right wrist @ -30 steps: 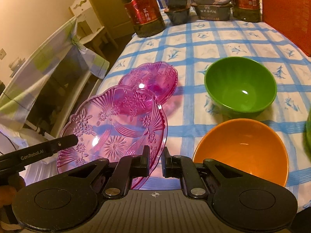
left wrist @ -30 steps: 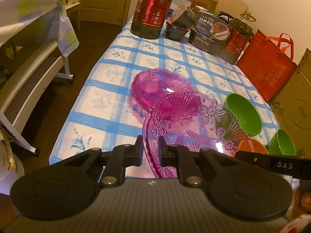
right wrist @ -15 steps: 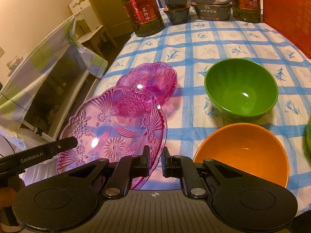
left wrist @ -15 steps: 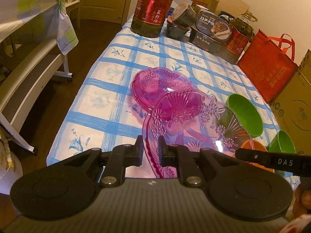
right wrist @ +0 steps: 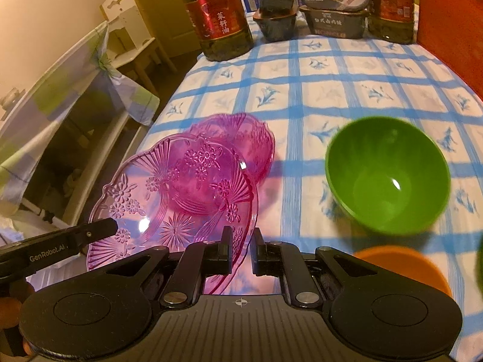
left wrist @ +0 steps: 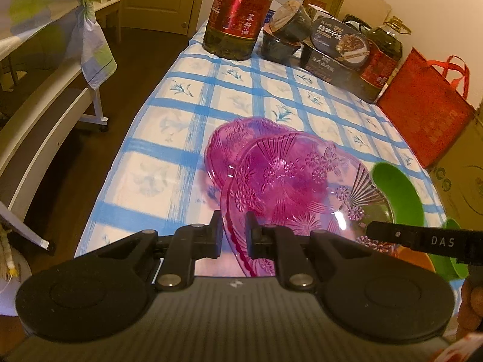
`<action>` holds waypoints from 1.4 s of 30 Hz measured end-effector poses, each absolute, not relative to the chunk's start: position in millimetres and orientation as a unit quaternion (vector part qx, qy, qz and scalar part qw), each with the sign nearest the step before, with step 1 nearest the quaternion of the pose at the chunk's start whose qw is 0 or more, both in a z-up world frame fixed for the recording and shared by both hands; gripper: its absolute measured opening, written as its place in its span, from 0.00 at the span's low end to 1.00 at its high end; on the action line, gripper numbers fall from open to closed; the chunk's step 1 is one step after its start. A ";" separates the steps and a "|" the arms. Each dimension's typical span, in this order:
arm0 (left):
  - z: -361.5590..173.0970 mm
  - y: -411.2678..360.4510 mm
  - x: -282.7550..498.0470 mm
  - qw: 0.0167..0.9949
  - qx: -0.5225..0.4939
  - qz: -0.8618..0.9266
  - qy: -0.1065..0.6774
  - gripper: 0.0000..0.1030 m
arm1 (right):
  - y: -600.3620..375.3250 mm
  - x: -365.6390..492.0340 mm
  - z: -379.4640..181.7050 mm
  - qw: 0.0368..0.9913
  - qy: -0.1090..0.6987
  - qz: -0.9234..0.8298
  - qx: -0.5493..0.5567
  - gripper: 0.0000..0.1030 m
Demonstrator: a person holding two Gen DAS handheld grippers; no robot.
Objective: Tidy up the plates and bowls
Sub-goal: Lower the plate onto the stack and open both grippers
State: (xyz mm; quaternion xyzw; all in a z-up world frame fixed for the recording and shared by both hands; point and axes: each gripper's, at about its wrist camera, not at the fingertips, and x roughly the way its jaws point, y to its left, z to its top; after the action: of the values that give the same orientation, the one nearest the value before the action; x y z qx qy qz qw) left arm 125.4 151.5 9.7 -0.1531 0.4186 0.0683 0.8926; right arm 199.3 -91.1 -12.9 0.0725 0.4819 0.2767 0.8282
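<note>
Two pink glass plates show on the blue-checked tabletop [right wrist: 347, 69]. The larger pink plate [left wrist: 289, 187], pressed with flowers and fans, is held off the cloth; the smaller pink plate [right wrist: 250, 141] lies flat on the cloth behind it, and the raised plate's far edge overlaps it in both views.

There are three bowls to count: one green bowl [right wrist: 388, 175] standing upright to the right of the plates, one orange bowl [right wrist: 401, 267] nearer the camera with only its rim showing, and a second green bowl [left wrist: 446, 259] glimpsed at the right edge of the left wrist view.

Along the far end stand two large oil bottles, the left oil bottle [left wrist: 238, 15] and the right oil bottle [left wrist: 382, 57], with several dark boxed meals [left wrist: 335, 48] stacked between them. One red bag [left wrist: 428, 114] stands off the right side of the tabletop.

Both pairs of tongs are closed on the larger pink plate. The left tongs [left wrist: 234, 235] pinch its near-left rim, the glass edge running up between the two pads. The right tongs [right wrist: 241, 247] pinch its near-right rim in the same way. The plate thus hangs between the two, tilted, its bowl facing up and away from the cameras, with each wrist view showing the other tongs' fingertip at the opposite rim.
</note>
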 end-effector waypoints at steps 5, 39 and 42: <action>2.7 164.8 157.8 0.891 -0.153 0.072 0.421 0.12 | -76.6 231.3 -20.3 0.827 0.485 0.275 0.066 0.11; -33.9 184.7 240.7 0.884 -0.119 0.071 0.446 0.12 | -41.9 306.7 -64.7 0.821 0.501 0.270 0.041 0.15; -36.9 186.6 241.6 0.882 -0.118 0.074 0.449 0.13 | -39.3 307.0 -65.1 0.820 0.501 0.274 0.036 0.15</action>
State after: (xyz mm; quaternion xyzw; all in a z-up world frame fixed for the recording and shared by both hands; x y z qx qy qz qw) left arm 241.6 186.6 -36.9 -0.1184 0.4492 0.0738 0.8825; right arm 307.0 -39.3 -65.1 0.0362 0.5008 0.2740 0.8202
